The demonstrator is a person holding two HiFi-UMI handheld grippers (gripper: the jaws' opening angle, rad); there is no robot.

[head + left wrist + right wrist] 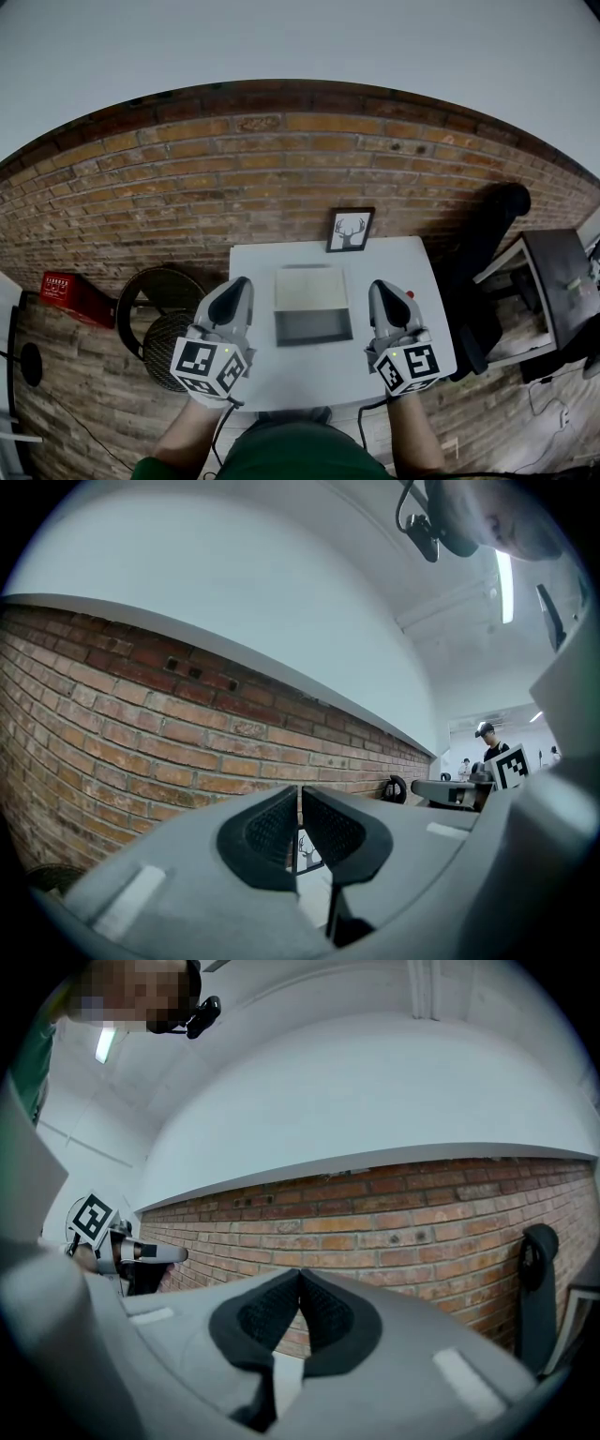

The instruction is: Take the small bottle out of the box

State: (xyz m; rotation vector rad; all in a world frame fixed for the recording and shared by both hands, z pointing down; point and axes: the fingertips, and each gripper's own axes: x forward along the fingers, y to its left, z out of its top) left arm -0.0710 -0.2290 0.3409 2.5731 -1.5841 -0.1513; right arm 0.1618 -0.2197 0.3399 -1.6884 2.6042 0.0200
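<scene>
A shallow box (313, 315) lies open in the middle of the small white table (281, 380), with a pale far half and a grey near half. No small bottle shows in any view. My left gripper (241, 282) hovers just left of the box, apart from it. In the left gripper view its black pads (272, 829) meet with nothing between them. My right gripper (379, 285) hangs just right of the box, also shut and empty. The right gripper view shows its fingertips (323, 1309) pressed together, pointing at the brick wall.
A framed deer picture (350, 230) leans at the table's far edge against the brick wall (281, 159). A small red thing (410, 294) peeks out beside my right gripper. A red crate (71, 296) and round stools (165, 309) stand left; a black chair (487, 244) and desk (553, 281) stand right.
</scene>
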